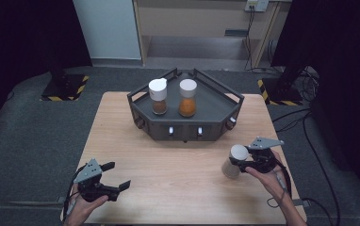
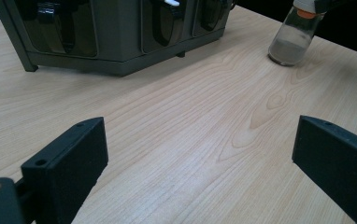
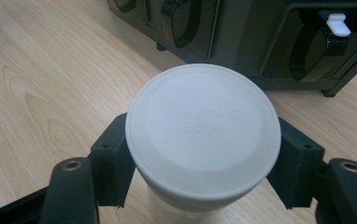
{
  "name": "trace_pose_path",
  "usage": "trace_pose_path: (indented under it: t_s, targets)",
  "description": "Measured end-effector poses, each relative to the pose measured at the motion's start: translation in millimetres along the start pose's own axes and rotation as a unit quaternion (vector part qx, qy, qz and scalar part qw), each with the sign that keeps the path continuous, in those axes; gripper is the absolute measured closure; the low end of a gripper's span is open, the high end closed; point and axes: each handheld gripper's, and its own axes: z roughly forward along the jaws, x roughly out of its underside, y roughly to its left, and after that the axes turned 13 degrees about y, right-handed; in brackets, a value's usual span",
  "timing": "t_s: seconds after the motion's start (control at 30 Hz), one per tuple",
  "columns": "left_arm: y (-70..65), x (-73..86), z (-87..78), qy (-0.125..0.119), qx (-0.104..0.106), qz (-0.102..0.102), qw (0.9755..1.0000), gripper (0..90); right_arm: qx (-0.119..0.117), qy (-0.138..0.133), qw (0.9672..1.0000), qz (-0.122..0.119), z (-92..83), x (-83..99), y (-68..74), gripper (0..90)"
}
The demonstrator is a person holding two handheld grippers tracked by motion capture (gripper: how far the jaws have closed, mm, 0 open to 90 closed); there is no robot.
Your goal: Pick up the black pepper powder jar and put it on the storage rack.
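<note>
A clear spice jar with a white lid and pale powder inside stands on the wooden table at the front right. My right gripper is shut on it just under the lid, one black jaw on each side. In the left gripper view the same jar stands upright at the far right. My left gripper rests at the front left, its jaws wide open over bare wood. A dark grey rack at the table's back holds a brown-spice jar and an orange-spice jar.
The rack's front has dark hooked holders and small white tabs. Bare wood lies between the two grippers. Grey carpet surrounds the table, with stand bases and cables at the back corners.
</note>
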Motion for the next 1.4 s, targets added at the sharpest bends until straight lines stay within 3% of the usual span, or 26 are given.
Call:
trace_pose_path:
  t_s: [0.33,0.73,1.23,1.4]
  targets:
    - [0.4,0.0,0.2,0.000,0.001,0.000,1.0000,2.8,-0.008,0.008,0.9999,-0.010,-0.2,-6.8,-4.7,34.3]
    - [0.6,-0.3,0.7,0.002,0.001,-0.001,1.0000,2.9,-0.025,0.016,0.9988,-0.038,1.2,-17.8,-8.3,34.3]
    - [1.1,-0.9,1.1,0.005,0.003,-0.001,1.0000,2.9,-0.060,0.022,0.9942,-0.087,-2.5,-49.1,-13.6,34.3]
    - [1.1,-0.8,1.1,0.005,0.003,-0.001,1.0000,2.9,-0.069,0.019,0.9931,-0.093,-6.0,-59.6,-17.2,34.3]
